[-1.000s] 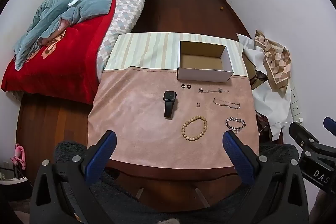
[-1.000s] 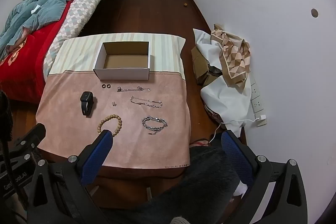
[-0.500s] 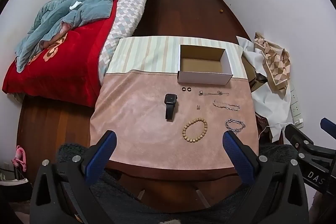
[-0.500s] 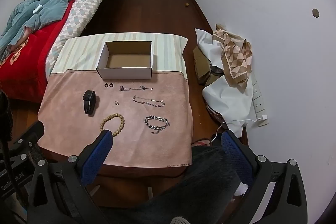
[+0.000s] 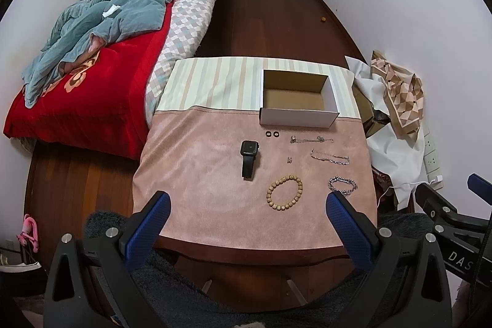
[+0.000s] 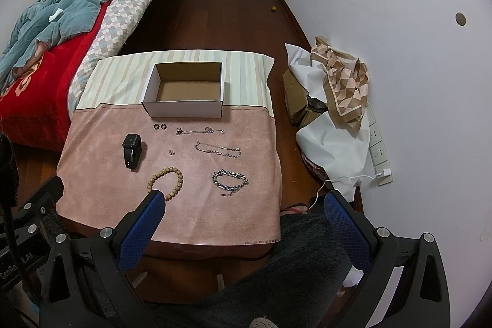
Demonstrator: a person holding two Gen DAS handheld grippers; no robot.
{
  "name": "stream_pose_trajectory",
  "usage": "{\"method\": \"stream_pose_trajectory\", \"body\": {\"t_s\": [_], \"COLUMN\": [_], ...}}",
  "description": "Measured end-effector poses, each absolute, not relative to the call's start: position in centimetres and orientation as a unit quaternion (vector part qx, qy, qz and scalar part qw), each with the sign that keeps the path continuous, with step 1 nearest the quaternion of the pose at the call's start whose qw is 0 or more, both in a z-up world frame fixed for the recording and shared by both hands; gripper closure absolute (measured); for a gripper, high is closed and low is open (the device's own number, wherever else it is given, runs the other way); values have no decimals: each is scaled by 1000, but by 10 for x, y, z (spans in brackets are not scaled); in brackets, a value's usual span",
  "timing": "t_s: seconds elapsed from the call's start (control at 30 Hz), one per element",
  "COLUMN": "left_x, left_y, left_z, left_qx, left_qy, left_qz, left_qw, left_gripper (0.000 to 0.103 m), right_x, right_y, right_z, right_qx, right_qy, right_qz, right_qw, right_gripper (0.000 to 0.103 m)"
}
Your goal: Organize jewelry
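The table (image 5: 196, 174) with its pink cloth looks a shade smaller in both wrist views than a second ago: both tools have eased up and back, so more bed and floor show, and nothing on the cloth has shifted. The open cardboard box (image 5: 296, 96) sits empty at the far edge. In front of it lies the jewelry, all apart: black watch (image 5: 249, 157), wooden bead bracelet (image 5: 284, 192), chunky silver chain bracelet (image 6: 230, 179), two finer chains (image 6: 217, 149), two small dark rings (image 5: 271, 134). The left gripper (image 5: 246, 220) and right gripper (image 6: 243, 220) hover near the table's front edge, jaws spread wide, holding nothing. Sorting, I'd say, hasn't begun; the beads are nearest.
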State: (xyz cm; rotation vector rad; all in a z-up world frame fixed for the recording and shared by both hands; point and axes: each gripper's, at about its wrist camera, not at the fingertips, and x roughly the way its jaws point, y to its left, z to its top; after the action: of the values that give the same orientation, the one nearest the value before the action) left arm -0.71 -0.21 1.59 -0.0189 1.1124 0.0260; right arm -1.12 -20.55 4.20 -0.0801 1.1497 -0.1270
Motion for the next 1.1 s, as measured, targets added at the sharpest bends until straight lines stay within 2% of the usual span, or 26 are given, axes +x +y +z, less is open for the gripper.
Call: {"method": "stream_pose_trajectory", "body": {"t_s": [1.1], "left_x": [-10], "left_y": [-5], "left_z": [23], "left_qx": [-8], "left_qy": [518], "left_qz": [9], "left_qw": [855], "left_gripper": [0], "right_x": [-15], "right_y": [-209], "right_z": [50], "right_qx": [-33], "right_qy": [536], "right_qz": [-56], "right_qw": [841], "right_gripper": [0]}}
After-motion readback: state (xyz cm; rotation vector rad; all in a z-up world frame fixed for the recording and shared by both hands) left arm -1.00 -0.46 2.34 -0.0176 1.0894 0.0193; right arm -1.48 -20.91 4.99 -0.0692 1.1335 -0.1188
